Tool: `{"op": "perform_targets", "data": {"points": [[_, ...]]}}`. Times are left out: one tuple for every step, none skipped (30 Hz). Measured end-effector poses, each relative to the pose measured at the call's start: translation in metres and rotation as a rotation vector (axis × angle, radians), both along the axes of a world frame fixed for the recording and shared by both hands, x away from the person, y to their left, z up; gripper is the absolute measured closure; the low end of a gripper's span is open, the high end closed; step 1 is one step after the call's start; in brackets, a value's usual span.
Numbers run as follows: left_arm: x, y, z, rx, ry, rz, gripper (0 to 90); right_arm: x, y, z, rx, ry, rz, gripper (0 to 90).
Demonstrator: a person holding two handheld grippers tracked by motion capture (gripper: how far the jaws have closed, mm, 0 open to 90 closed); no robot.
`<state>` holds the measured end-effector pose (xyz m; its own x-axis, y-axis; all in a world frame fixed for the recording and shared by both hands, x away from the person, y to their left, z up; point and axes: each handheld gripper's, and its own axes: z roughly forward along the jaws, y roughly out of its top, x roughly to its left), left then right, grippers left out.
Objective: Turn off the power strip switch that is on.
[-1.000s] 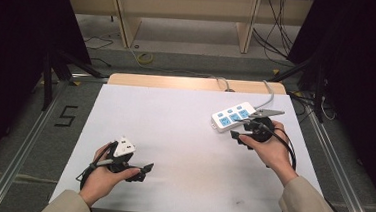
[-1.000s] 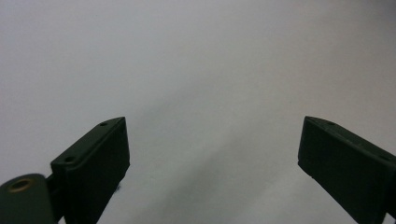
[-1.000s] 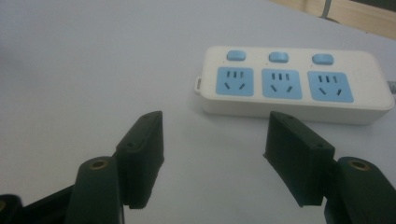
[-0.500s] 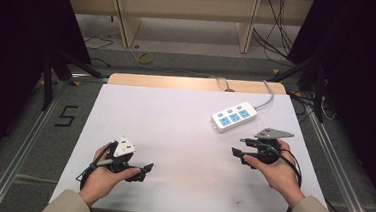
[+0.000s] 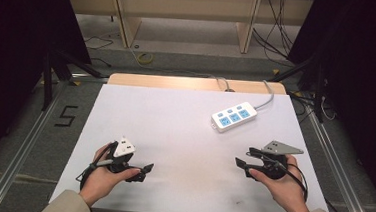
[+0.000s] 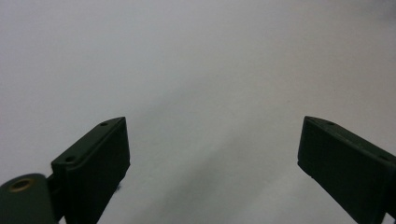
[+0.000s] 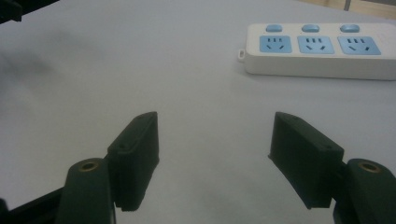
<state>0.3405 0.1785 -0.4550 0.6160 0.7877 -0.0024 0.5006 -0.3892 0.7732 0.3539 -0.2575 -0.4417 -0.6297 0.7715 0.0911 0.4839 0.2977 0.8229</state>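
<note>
A white power strip (image 5: 234, 116) with three blue sockets and blue switches lies at the back right of the white table (image 5: 174, 130), its cable (image 5: 267, 94) running off the far edge. My right gripper (image 5: 243, 160) rests near the front right, open and holding nothing, jaws pointing left. In the right gripper view the power strip (image 7: 322, 51) lies ahead and to the right of the open right gripper (image 7: 215, 116). My left gripper (image 5: 142, 172) sits at the front left, open and holding nothing. In the left gripper view the left gripper (image 6: 213, 123) faces bare table.
A wooden strip (image 5: 192, 83) edges the table's far side, with a wooden shelf frame (image 5: 182, 15) behind it. Cables (image 5: 144, 58) lie on the floor beyond. A "5" mark (image 5: 66, 116) is on the floor at the left. Dark curtains flank both sides.
My right gripper has drawn back from beside the power strip toward the table's front right. The left gripper has stayed put.
</note>
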Motion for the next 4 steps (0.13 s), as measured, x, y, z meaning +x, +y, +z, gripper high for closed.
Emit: {"op": "perform_targets", "data": {"points": [[-0.0001, -0.0002, 0.0001, 0.002, 0.0, -0.008, 8.6, -0.0009, -0.0012, 0.0001, 0.001, 0.0, 0.0, 33.2], [-0.0004, -0.0011, -0.0001, -0.001, 0.002, -0.012, 8.6, -0.0019, -0.0022, 0.0003, 0.0, -0.001, 0.0, 33.1], [-0.0005, -0.0026, -0.0005, -0.01, 0.005, -0.018, 8.6, -0.003, -0.0027, 0.0003, 0.003, -0.001, -0.003, 33.0], [-0.0005, -0.0048, -0.0004, -0.029, 0.004, -0.037, 8.5, -0.004, -0.0033, 0.0003, 0.002, -0.003, -0.001, 33.0]]}}
